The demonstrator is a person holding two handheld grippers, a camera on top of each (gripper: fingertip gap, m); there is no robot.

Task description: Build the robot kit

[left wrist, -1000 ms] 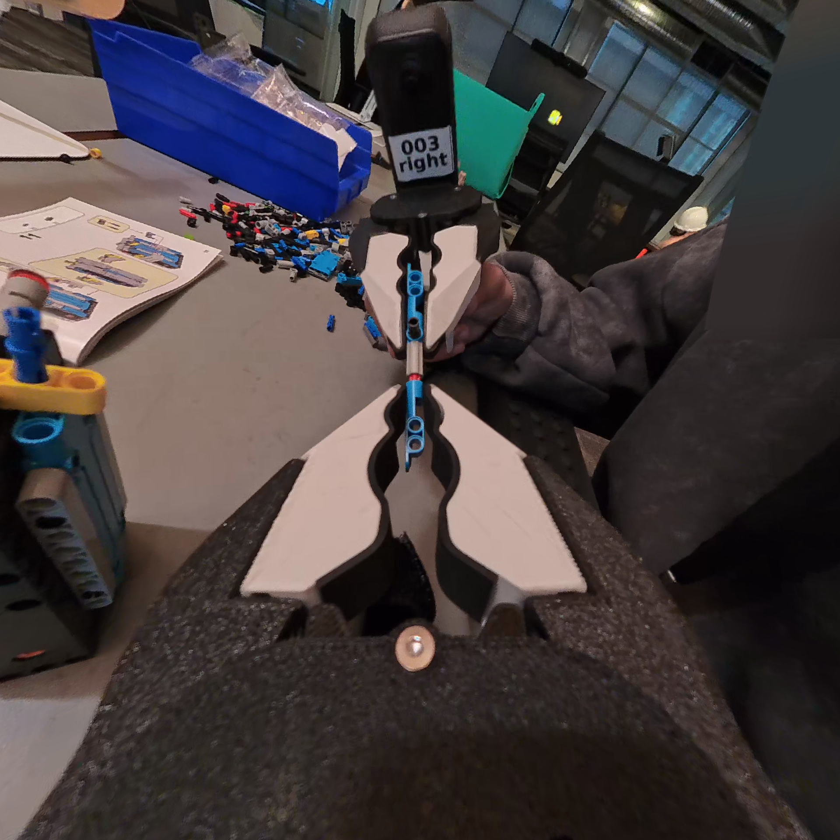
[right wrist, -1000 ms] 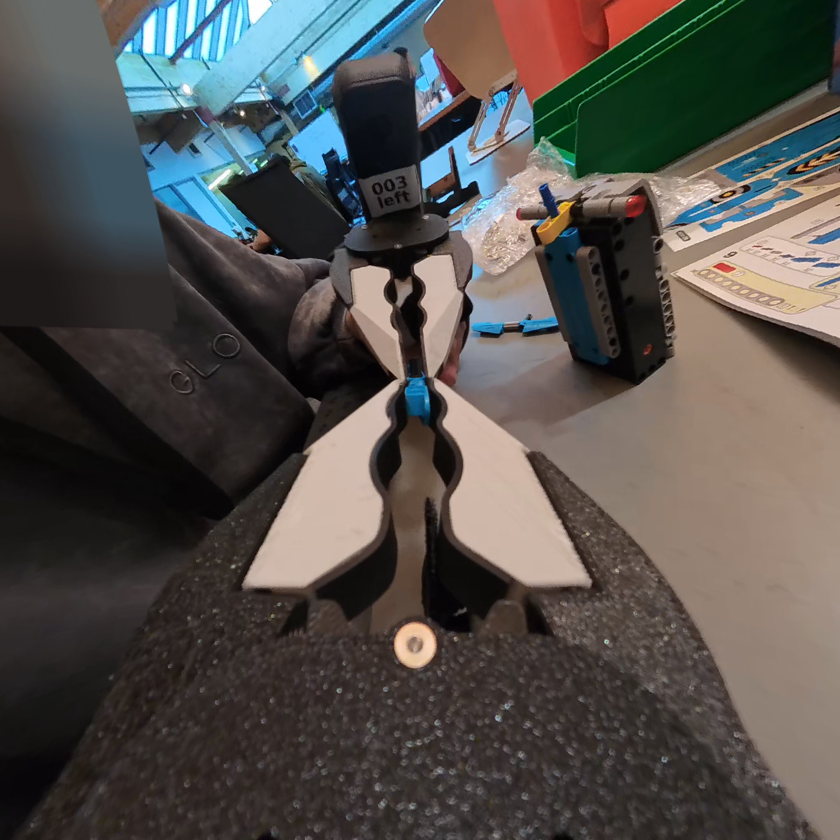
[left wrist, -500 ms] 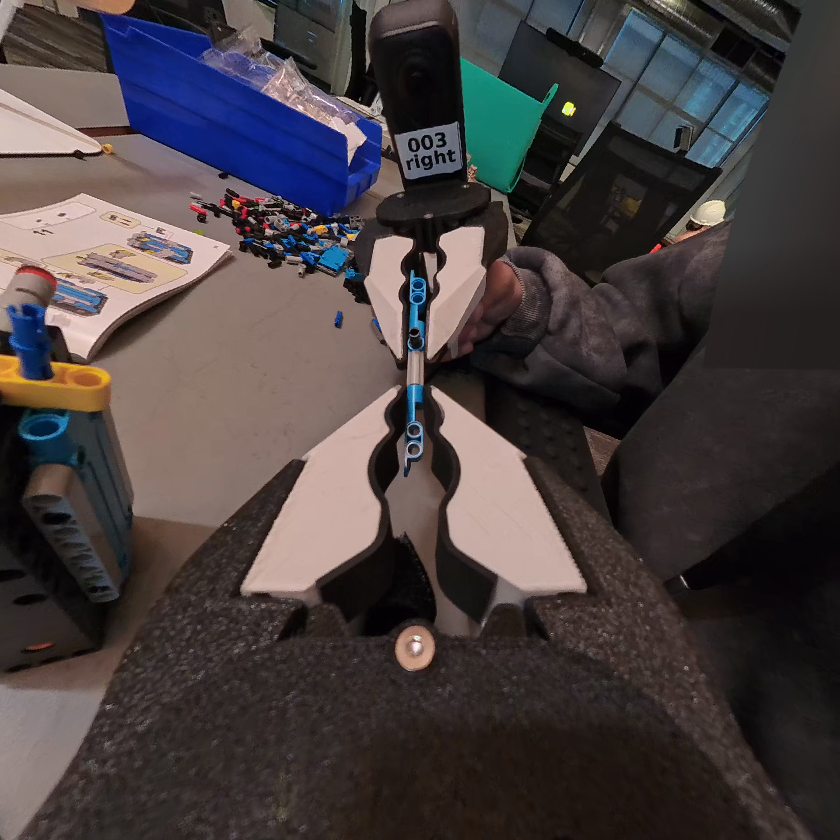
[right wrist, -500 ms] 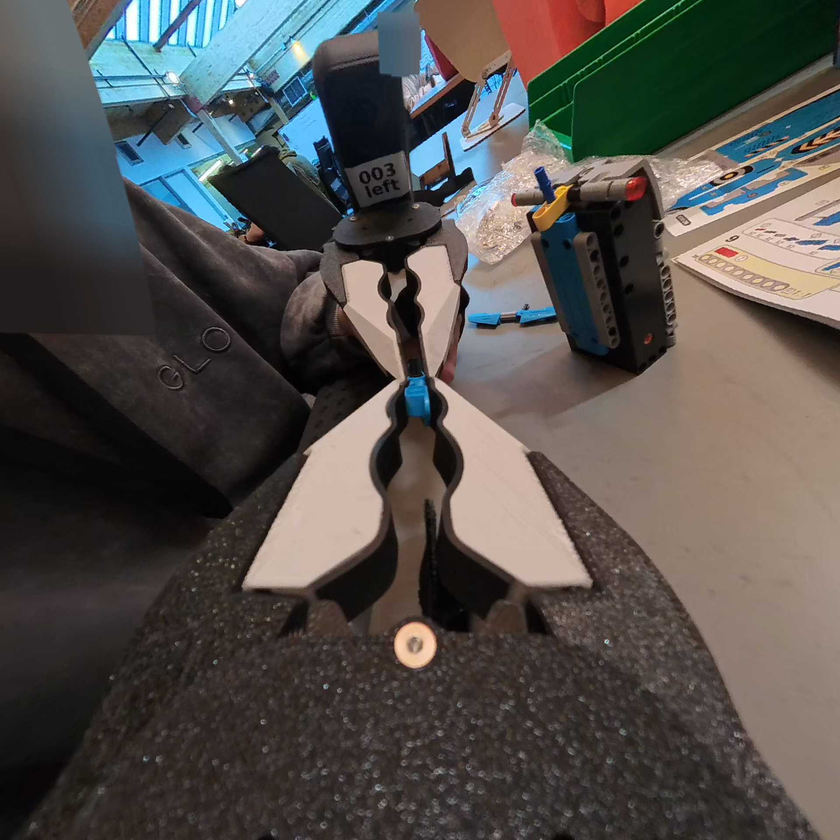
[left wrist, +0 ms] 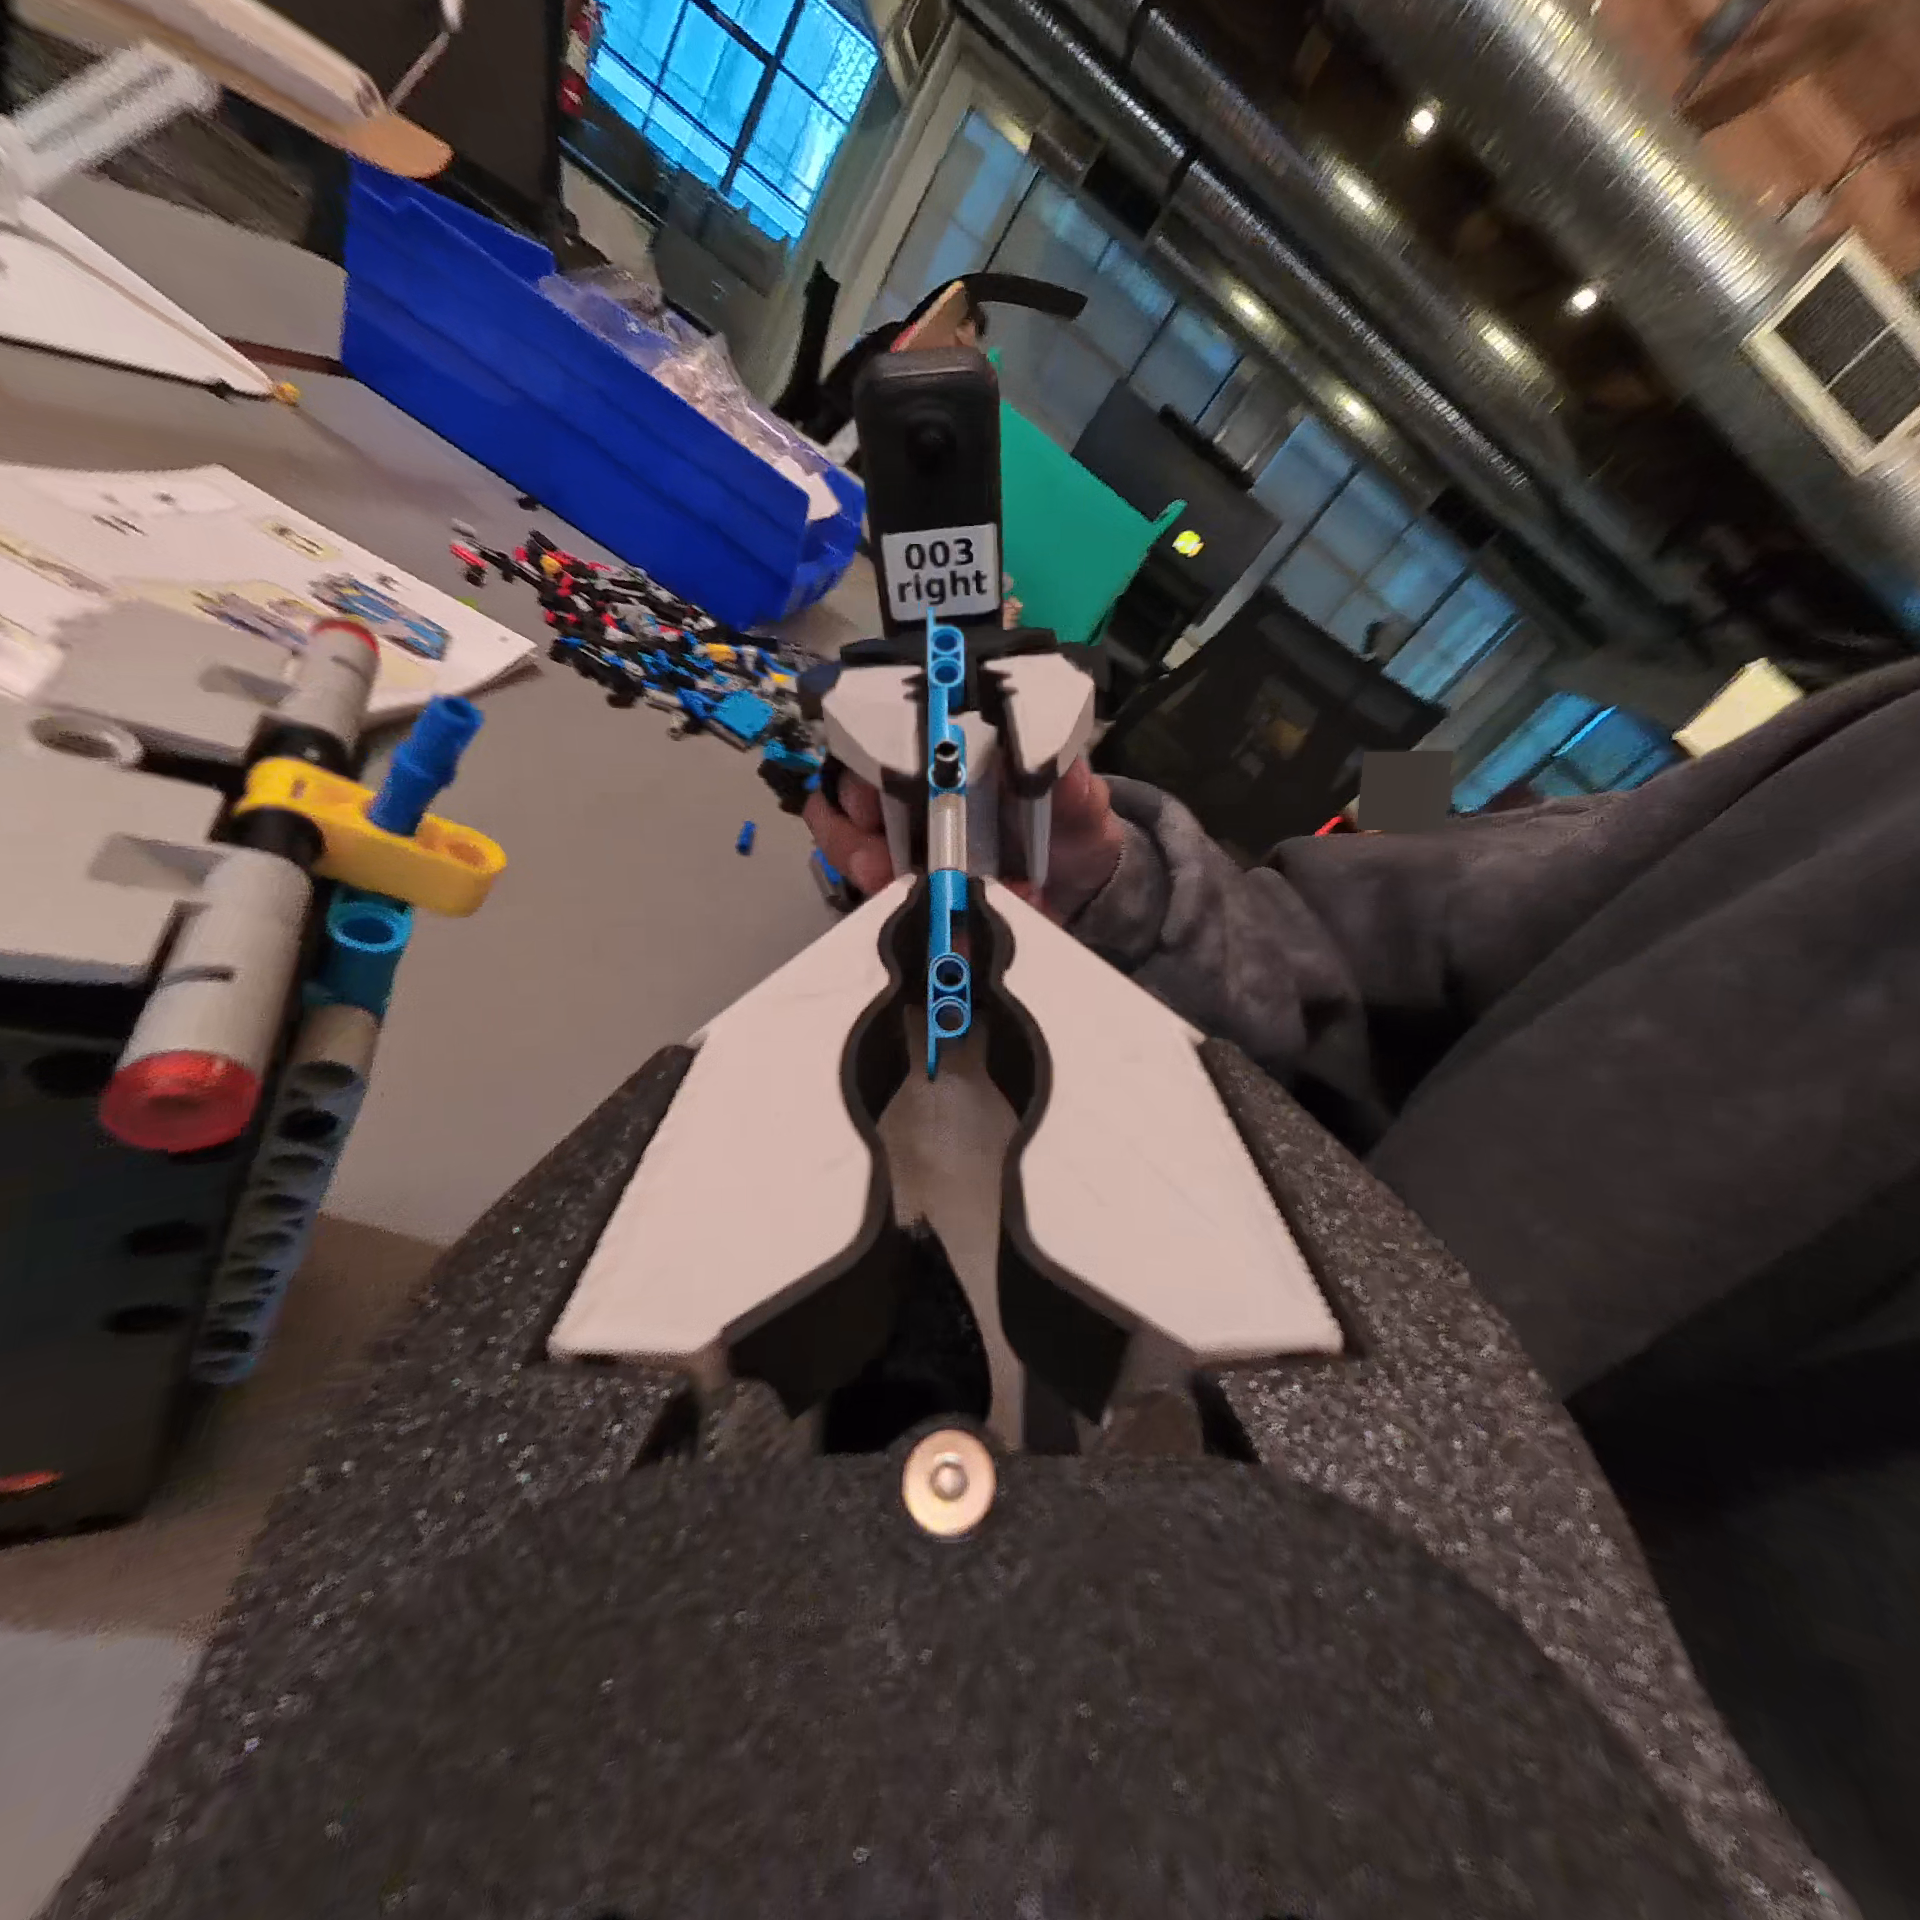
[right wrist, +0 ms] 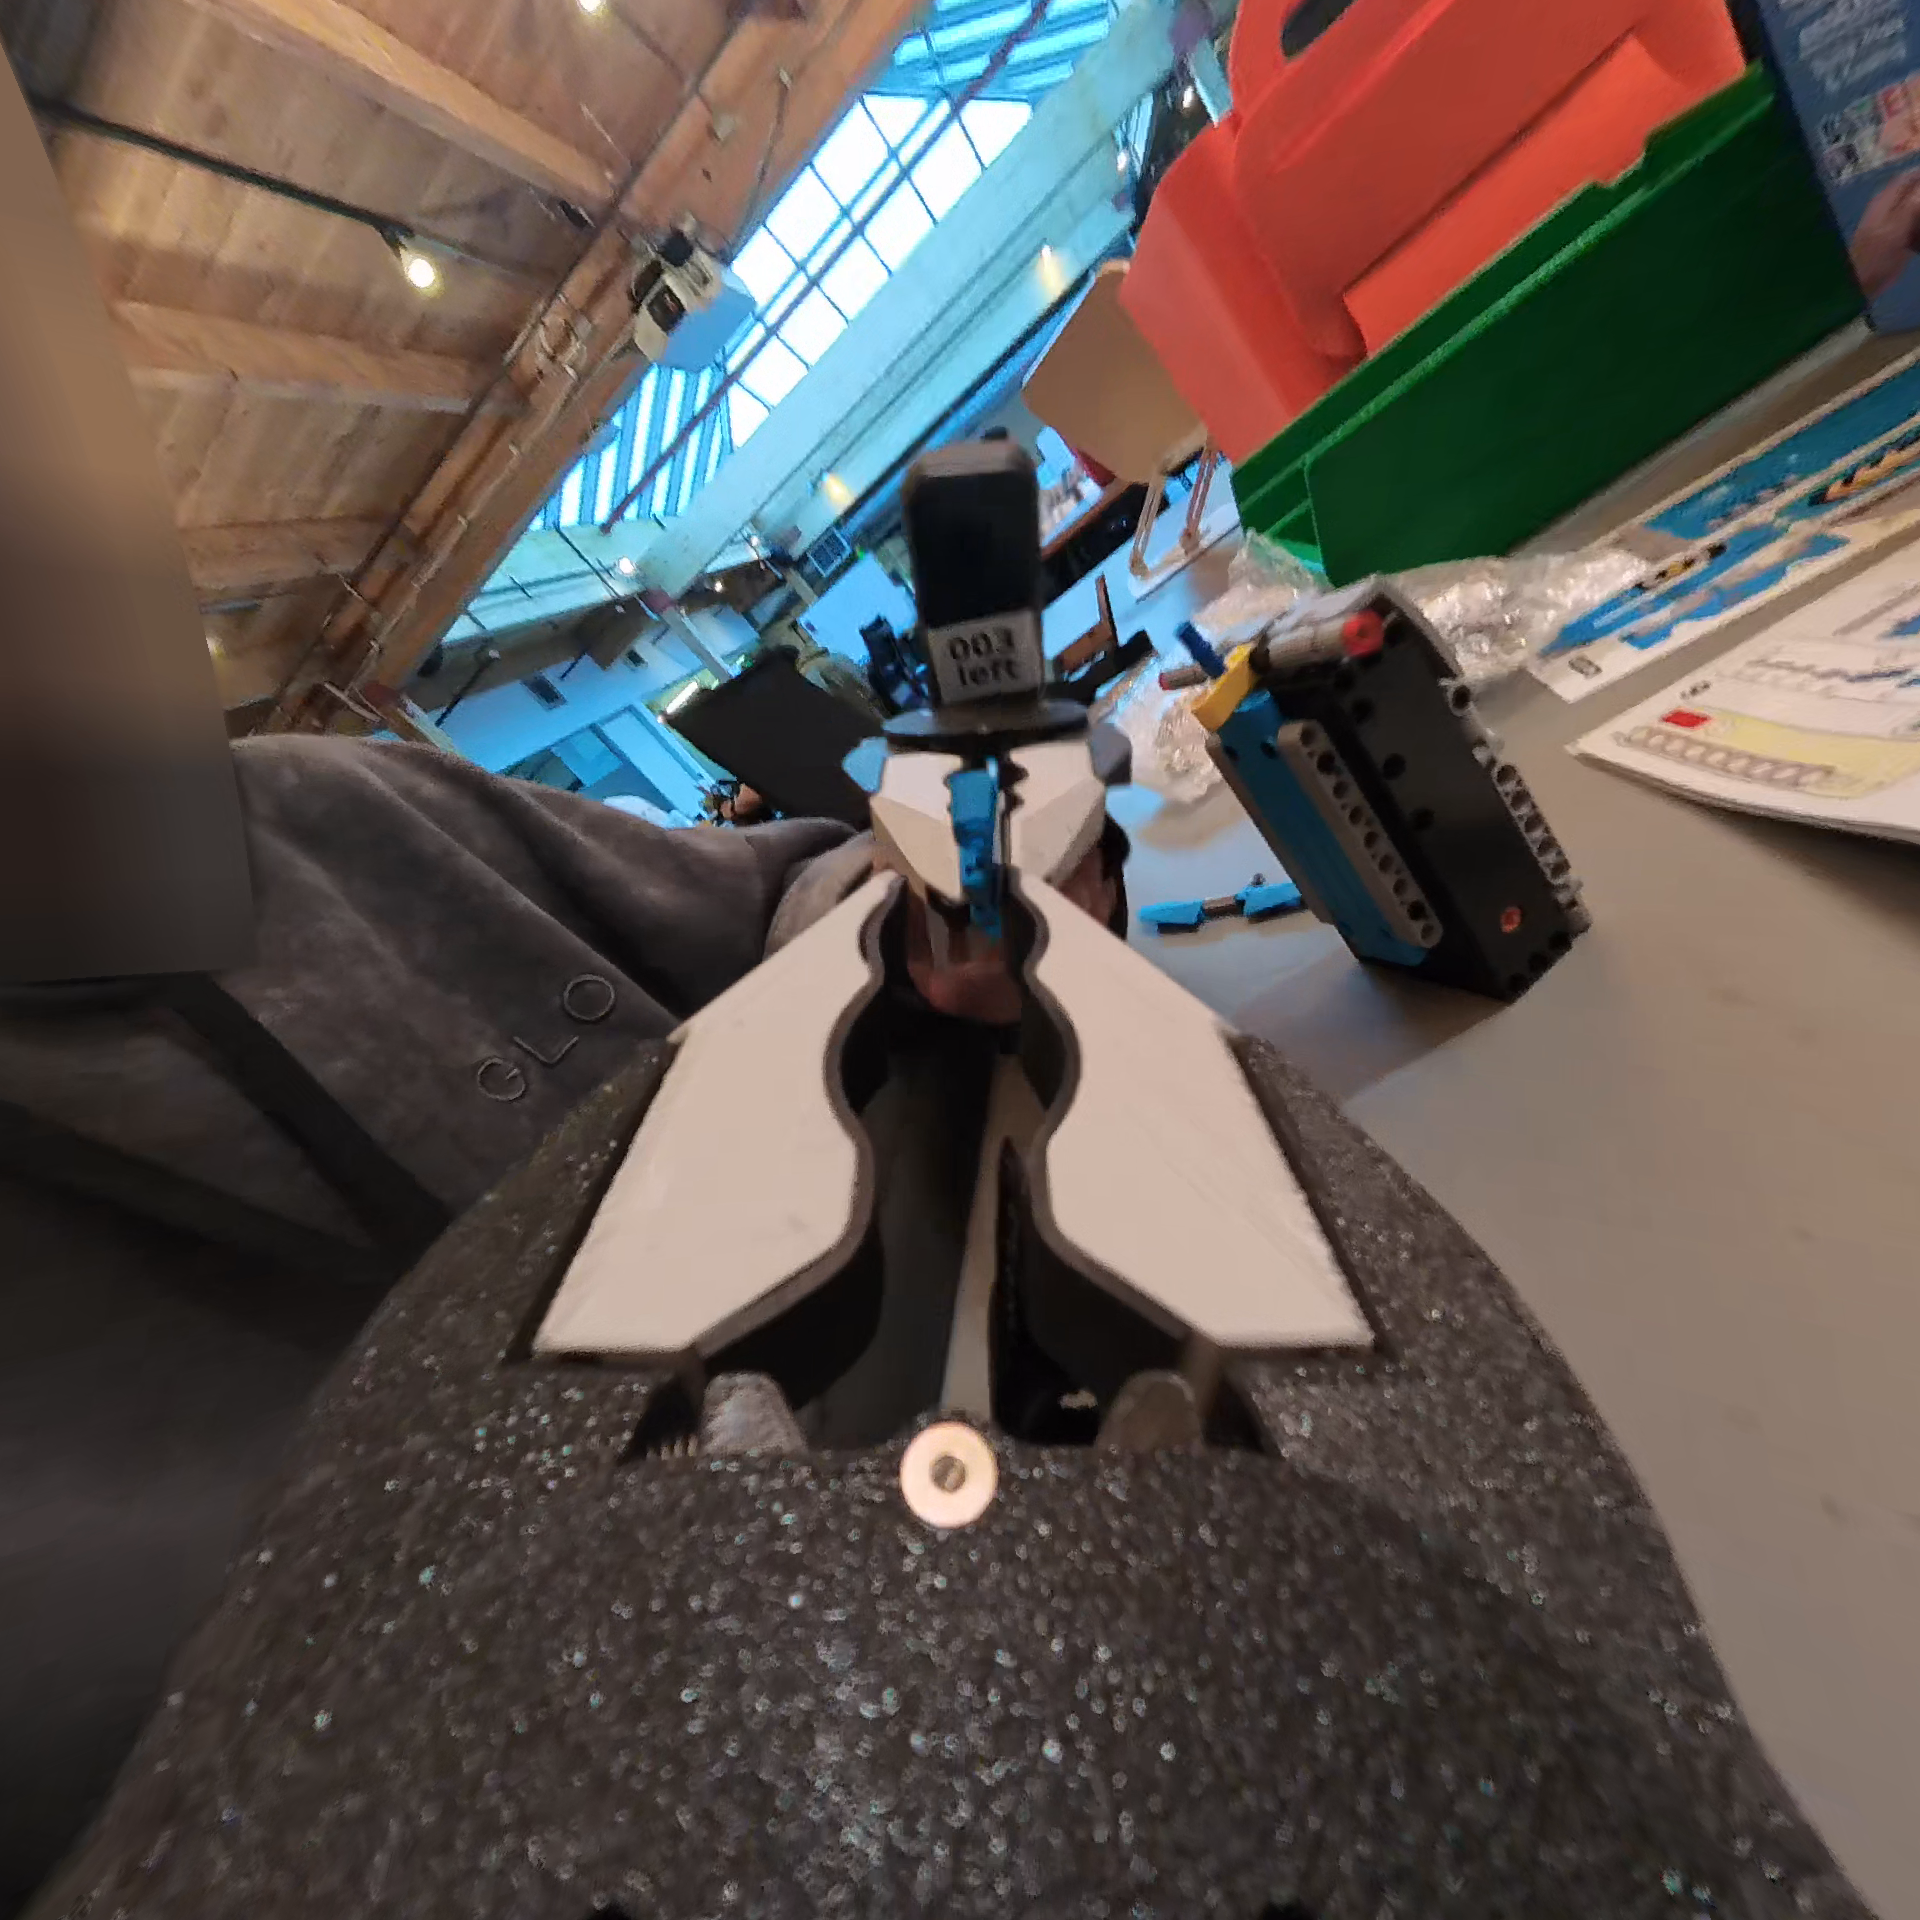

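Left wrist view: blue beam (left wrist: 948,940) pinched between left tool (left wrist: 948,904) tips.

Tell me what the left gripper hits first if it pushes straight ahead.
Probably the right gripper, facing it tip to tip; the blue-and-grey rod assembly that the left gripper grips already reaches between its fingers.

A grey table (left wrist: 582,935) carried everything. In the left wrist view, a black and blue brick model (left wrist: 156,1143) stood at nine o'clock, an open instruction booklet (left wrist: 208,582) at ten, loose small bricks (left wrist: 644,644) and a blue bin (left wrist: 582,416) toward eleven. In the right wrist view, a green bin (right wrist: 1558,416) sat at two o'clock.
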